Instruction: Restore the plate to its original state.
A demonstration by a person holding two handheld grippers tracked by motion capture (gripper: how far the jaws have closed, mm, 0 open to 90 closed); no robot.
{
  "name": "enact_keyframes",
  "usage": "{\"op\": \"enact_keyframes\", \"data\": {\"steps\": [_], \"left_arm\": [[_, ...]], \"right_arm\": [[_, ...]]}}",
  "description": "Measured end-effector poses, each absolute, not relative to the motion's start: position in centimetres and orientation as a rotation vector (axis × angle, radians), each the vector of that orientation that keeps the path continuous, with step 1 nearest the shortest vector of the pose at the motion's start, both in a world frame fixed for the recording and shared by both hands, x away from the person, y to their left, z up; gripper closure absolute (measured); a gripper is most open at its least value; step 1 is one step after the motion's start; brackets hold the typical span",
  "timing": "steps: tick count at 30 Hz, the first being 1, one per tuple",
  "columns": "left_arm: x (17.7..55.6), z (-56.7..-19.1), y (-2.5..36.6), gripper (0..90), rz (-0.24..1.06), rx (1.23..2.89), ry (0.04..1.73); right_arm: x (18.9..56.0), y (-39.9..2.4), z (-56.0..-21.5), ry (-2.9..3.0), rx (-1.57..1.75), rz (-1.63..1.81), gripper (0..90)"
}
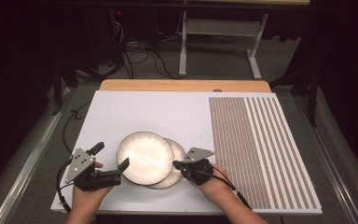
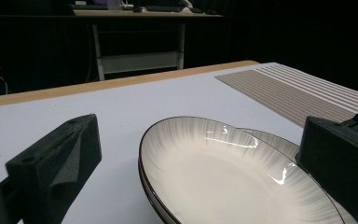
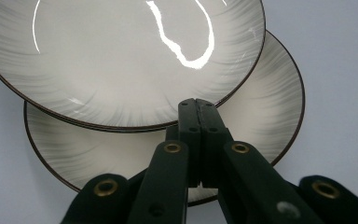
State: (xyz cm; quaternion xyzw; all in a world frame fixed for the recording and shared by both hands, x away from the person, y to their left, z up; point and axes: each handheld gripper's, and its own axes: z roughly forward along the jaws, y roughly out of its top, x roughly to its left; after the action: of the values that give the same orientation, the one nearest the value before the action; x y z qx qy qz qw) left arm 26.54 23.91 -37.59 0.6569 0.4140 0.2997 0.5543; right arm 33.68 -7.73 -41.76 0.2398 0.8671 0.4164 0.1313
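High view: two plates overlap near the table [image 1: 135, 112] front; upper plate [image 1: 145, 157] sits partly on lower plate [image 1: 176, 164]. Left claw [image 1: 111, 156] is spread wide at upper plate's left rim

Left gripper view: jaws straddle rim w/ room to spare; should center rim before squeezing

Right gripper view: right claw [image 3: 196, 108] is pressed shut, nothing between jaws, tip at upper plate's edge over lower plate; prob steadies it, so keep pressure light

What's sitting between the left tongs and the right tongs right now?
In the high view, two overlapping plates: the upper plate resting partly on the lower plate, between the left tongs and right tongs.
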Motion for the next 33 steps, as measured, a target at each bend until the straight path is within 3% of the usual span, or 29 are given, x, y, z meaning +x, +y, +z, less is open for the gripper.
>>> {"op": "enact_keyframes", "data": {"steps": [33], "left_arm": [[26.5,-37.6,23.9,0.2,0.702,1.559,0.971]], "right_arm": [[34.0,-9.4,-41.1,2.472,0.739,1.197,90.0]]}}
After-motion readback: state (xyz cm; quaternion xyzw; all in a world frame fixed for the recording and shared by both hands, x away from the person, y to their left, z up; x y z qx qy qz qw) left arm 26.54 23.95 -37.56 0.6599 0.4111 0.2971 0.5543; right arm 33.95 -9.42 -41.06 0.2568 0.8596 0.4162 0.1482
